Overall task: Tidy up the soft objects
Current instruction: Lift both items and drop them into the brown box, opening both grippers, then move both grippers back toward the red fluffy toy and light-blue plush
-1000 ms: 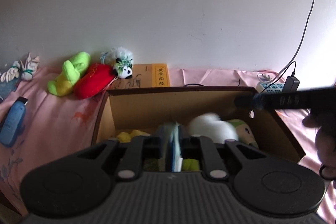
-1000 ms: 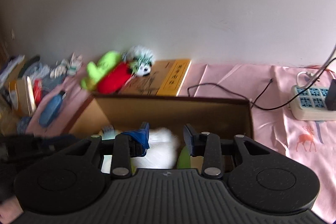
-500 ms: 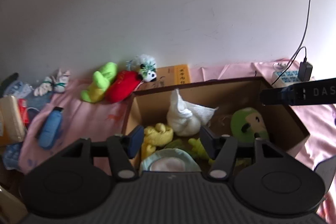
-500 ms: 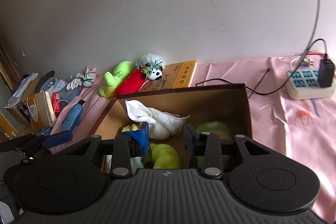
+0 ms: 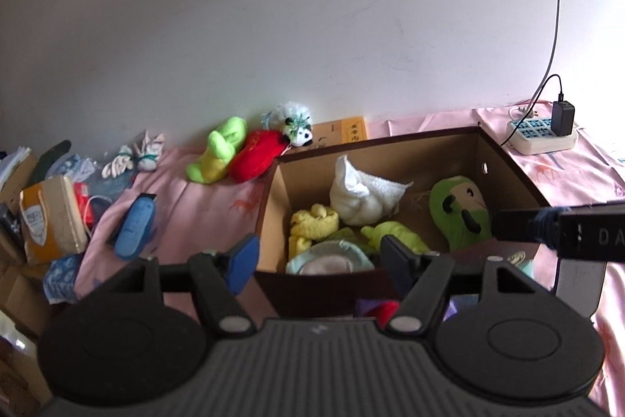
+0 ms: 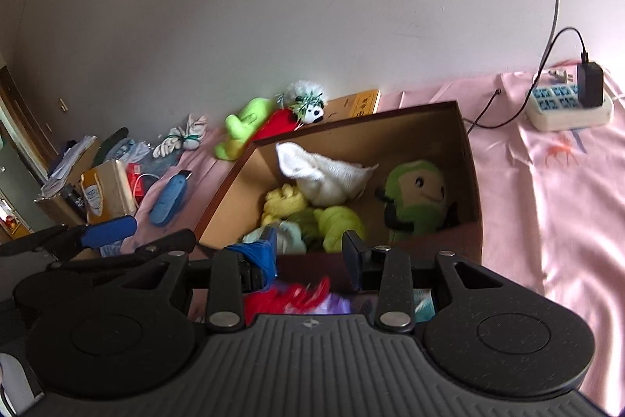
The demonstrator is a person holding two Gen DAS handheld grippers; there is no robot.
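An open cardboard box [image 5: 508, 159] [image 6: 468, 159] on the pink cloth holds a white towel [image 5: 363, 194] [image 6: 324, 174], a green plush with a face [image 5: 457, 206] [image 6: 418, 198], a yellow plush [image 5: 312, 221], a lime toy [image 6: 340, 221] and a pale blue round cloth [image 5: 328, 260]. My left gripper [image 5: 318, 260] hovers before the box's near wall, its jaws opening with nothing between them. My right gripper [image 6: 310, 253] is open and empty beside it. A lime plush [image 5: 218, 151], a red plush [image 5: 258, 155] and a panda [image 5: 297, 127] lie behind the box's left corner.
A power strip [image 5: 541, 135] with a charger and cables sits at the back right. A blue device [image 5: 134, 225], a glove bundle [image 5: 136, 159], an orange packet [image 5: 50, 217] and other clutter lie left. A yellow book [image 5: 343, 131] leans behind the box. Red and purple items [image 6: 304, 296] show below the box's near wall.
The left jaws, shut on a pale blue item a second ago, have spread wide; the pale blue cloth now lies in the box. Both grippers have drawn back from the box.
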